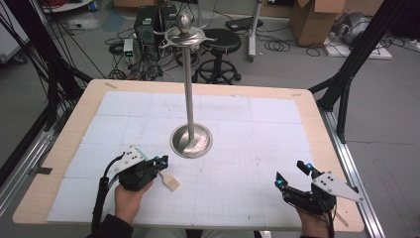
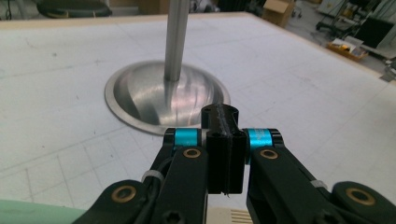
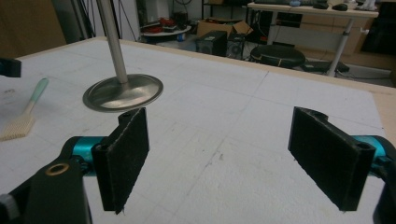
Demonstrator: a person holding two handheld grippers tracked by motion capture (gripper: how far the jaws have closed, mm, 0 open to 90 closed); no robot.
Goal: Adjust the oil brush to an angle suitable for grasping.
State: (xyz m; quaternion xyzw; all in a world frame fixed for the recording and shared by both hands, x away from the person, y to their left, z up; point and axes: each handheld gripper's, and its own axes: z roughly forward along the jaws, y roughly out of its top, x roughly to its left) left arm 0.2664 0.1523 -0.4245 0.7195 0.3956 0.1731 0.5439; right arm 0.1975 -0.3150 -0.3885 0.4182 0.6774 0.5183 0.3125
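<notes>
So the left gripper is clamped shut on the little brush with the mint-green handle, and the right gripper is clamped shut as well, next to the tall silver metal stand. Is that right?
Not quite: the right gripper is open, its black padded jaws standing wide apart with nothing between them, as the right gripper view shows. The rest holds: the left gripper is closed on the small brush with the mint-green handle, near the tall silver metal stand with a round base.

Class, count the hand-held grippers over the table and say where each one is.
2. The left hand-held gripper is near the table's front left, beside the brush; the right hand-held gripper is at the front right, jaws apart.
</notes>
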